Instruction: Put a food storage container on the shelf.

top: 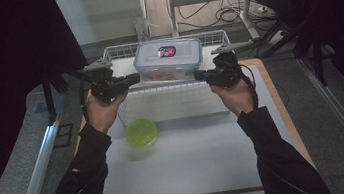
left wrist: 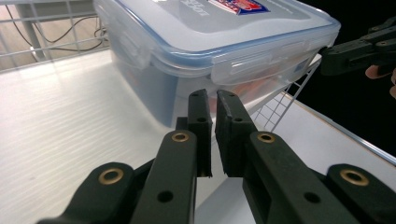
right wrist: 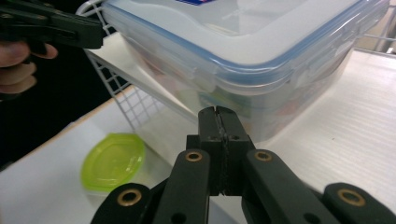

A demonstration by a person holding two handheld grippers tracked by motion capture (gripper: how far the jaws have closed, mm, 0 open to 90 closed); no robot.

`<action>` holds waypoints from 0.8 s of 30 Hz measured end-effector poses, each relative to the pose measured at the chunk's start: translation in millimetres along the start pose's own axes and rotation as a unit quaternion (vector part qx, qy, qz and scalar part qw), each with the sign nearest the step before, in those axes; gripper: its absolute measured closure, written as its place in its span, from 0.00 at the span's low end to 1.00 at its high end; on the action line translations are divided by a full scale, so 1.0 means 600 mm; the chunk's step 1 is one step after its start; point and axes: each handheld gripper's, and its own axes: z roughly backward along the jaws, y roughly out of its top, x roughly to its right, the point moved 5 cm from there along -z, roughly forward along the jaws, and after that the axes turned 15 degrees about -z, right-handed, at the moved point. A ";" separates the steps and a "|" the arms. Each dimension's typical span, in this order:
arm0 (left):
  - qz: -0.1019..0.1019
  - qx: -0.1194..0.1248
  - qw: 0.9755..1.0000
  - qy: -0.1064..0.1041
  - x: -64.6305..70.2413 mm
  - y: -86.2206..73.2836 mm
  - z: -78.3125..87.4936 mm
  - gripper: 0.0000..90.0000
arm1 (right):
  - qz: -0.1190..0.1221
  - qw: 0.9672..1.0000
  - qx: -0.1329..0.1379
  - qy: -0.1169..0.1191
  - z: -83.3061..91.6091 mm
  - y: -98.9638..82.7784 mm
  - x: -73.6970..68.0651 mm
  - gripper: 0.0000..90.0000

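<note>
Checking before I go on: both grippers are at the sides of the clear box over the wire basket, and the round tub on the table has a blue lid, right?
Not quite: the round tub has a yellow-green lid, as the high view shows. The rest stands.

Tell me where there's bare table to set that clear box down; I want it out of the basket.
Free: the white tabletop right of the green-lidded tub, between the sleeves, up to the near edge. Crowded: the wire basket, with the clear box on it and the left tool and right tool flanking it.

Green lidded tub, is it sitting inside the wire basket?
No, the green lidded tub stands on the table, outside the wire basket.
</note>
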 end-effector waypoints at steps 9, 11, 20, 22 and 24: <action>0.003 -0.004 1.000 0.013 0.003 0.007 -0.023 0.90 | -0.017 1.000 0.005 -0.008 -0.009 0.008 0.030 1.00; 0.001 -0.005 1.000 0.013 0.005 0.009 -0.028 0.90 | -0.020 1.000 0.005 -0.009 -0.011 0.010 0.036 1.00; -0.013 0.000 1.000 0.004 0.024 0.015 -0.025 0.87 | -0.017 1.000 0.005 -0.005 -0.009 0.008 0.036 1.00; -0.024 0.000 1.000 0.004 0.035 0.015 -0.019 0.83 | -0.010 1.000 0.008 -0.005 -0.004 0.004 0.031 0.98; -0.039 -0.003 0.999 0.006 0.047 0.012 -0.011 0.77 | -0.004 1.000 0.010 -0.004 0.001 -0.002 0.027 0.94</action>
